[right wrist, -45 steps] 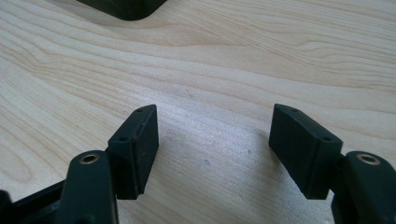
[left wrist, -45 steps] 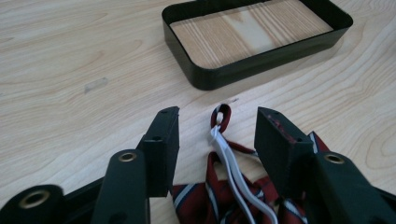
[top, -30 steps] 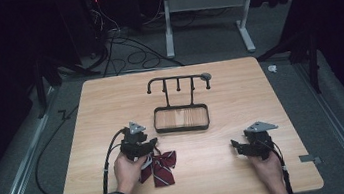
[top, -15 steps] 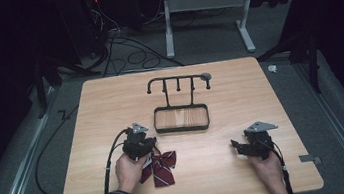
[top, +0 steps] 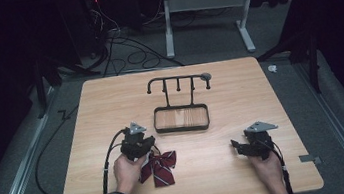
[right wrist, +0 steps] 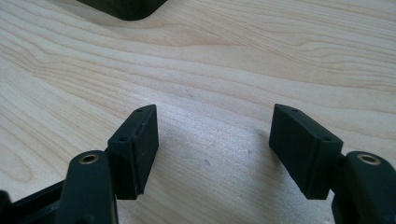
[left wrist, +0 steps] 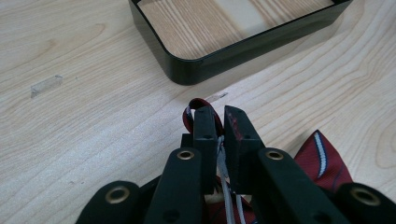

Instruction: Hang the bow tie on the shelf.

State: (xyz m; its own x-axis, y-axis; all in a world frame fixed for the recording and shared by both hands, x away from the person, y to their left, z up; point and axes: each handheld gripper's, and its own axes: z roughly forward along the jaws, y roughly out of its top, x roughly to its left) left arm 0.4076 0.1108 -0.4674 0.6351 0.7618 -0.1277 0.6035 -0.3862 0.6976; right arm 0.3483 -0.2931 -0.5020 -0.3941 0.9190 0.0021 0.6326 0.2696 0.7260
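**Left gripper clamps the bow tie; right gripper waits open**

Nearest the person, the left gripper [top: 147, 148] sits at the top edge of the bow tie [top: 158, 167], which lies flat on the table [top: 89, 138] just in front of the left hand [top: 127, 172]. Across the table's near edge, well apart, the right gripper [top: 237, 146] rests with its jaws spread wide and nothing between them.

Farther back stands the tray [top: 181, 120], a black-rimmed dish with a wooden floor and nothing in it; a black hook rack [top: 178, 82] rises from its far side.

Against a second ago, the left jaws have just been closing and now pinch the tie's strap; tie, tray and right gripper lie as before.

The left gripper view gives what the high view cannot: a red loop of the strap [left wrist: 200, 109] poking out beyond the clenched jaws, grey cord running between them, and the tray [left wrist: 196, 70] corner close ahead. The right gripper view shows bare wood between its parted jaws.
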